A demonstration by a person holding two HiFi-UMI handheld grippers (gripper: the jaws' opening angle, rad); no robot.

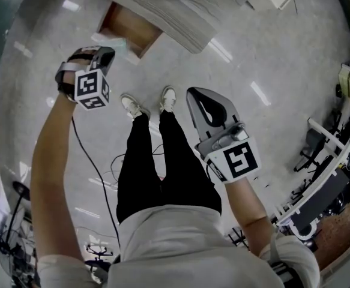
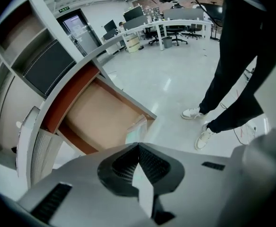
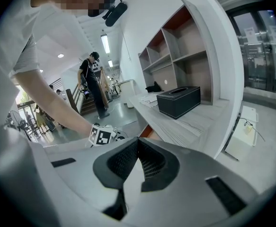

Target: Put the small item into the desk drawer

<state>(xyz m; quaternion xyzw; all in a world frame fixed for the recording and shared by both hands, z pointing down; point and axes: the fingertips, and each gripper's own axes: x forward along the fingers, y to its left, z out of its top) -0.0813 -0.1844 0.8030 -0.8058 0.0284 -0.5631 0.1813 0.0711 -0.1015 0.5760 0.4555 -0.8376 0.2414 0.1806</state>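
Note:
The desk drawer (image 1: 130, 29) stands pulled out, its bare brown floor (image 2: 100, 112) showing under the pale desk top (image 1: 168, 14). My left gripper (image 1: 111, 50) hovers just off the drawer's front corner. Its jaws are shut on a small translucent packet (image 2: 136, 128) that sticks out past the tips toward that corner; the same pale packet (image 1: 119, 42) shows in the head view. My right gripper (image 1: 193, 93) is held lower over the floor, away from the drawer, shut with nothing in it (image 3: 138, 141). The left gripper's marker cube (image 3: 101, 136) shows beyond it.
The person's legs and white shoes (image 1: 147, 104) stand between the two grippers. A black box (image 3: 178, 101) sits on the desk top beneath open shelves (image 3: 175, 56). A cable (image 1: 93, 161) trails over the floor. Office desks and chairs (image 2: 171, 25) stand far behind.

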